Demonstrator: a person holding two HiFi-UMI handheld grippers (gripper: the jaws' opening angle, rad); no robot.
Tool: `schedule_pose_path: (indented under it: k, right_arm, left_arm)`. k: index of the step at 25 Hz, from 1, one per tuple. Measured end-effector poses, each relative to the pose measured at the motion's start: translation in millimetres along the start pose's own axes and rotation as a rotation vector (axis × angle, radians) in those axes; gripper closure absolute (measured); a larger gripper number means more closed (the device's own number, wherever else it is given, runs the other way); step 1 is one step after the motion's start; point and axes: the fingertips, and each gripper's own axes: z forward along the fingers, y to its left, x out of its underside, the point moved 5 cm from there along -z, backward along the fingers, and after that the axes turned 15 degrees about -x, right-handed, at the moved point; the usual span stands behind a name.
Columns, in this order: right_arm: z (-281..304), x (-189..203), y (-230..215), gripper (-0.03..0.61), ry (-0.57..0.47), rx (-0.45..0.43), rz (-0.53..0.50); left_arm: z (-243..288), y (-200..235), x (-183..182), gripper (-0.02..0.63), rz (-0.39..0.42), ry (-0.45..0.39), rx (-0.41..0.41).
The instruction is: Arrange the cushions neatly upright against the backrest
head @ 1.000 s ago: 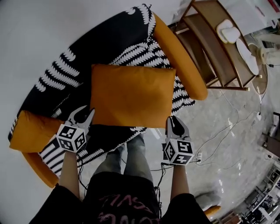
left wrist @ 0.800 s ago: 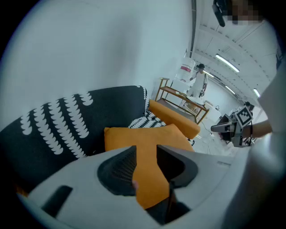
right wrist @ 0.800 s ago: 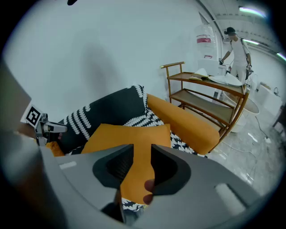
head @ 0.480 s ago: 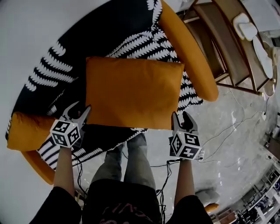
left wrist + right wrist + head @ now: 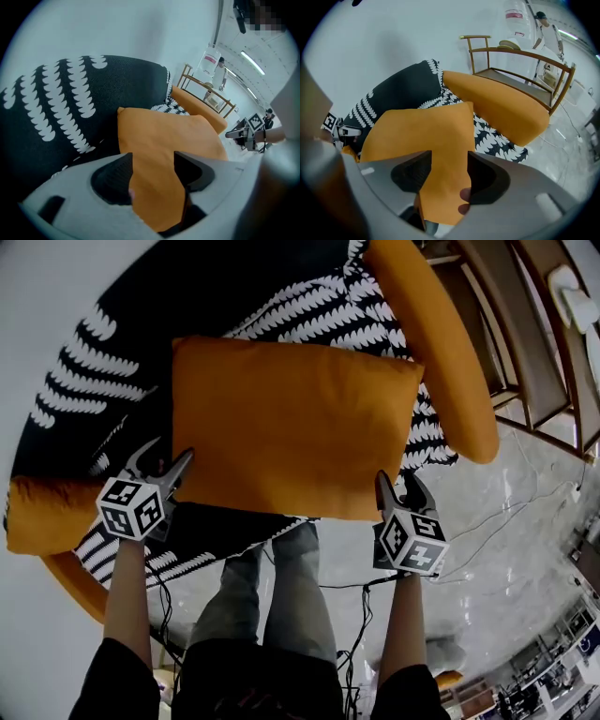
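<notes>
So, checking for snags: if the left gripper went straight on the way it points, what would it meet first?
The plump orange fabric cushion: its corner lies between the jaws of the left gripper, which have just been opening.

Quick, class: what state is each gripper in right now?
Left gripper: open, fingers have just been opening, orange cushion corner between them.
Right gripper: open, fingers have just been opening, the cushion's other corner between them.

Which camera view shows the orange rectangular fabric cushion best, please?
The head view: there the orange rectangular fabric cushion shows almost whole, on the black-and-white patterned sofa. The left gripper view shows only one near corner and a foreshortened face of the cushion; the right gripper view, likewise, its other near corner.
</notes>
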Motion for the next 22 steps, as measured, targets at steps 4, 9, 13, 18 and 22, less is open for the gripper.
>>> schedule_pose_path:
  k: [4,9,13,18,22]
  right_arm:
    - [13.2,5.2,-9.7,0.313,0.002,-0.011,0.025]
    - [29.3,10.6,-28.1,0.283,0.027,-0.017,0.038]
    - [43.3,15.6,-37.8,0.262,0.040,-0.037,0.045]
    - [58.4,20.3,-44.4,0.250,0.060,-0.049,0.033]
    - [69.9,22.2,-49.9,0.226,0.090,-0.050,0.033]
  left_arm:
    - [14.0,3.8,9.9,0.312,-0.010,0.022,0.007]
    - [29.1,11.8,16.1,0.268,-0.031,0.038,0.000]
    - [42.8,16.0,23.5,0.260,-0.045,0.046,0.001]
    - [53.7,15.9,28.0,0.245,-0.044,0.056,0.000]
    - [63.9,16.6,30.7,0.222,-0.055,0.078,0.014]
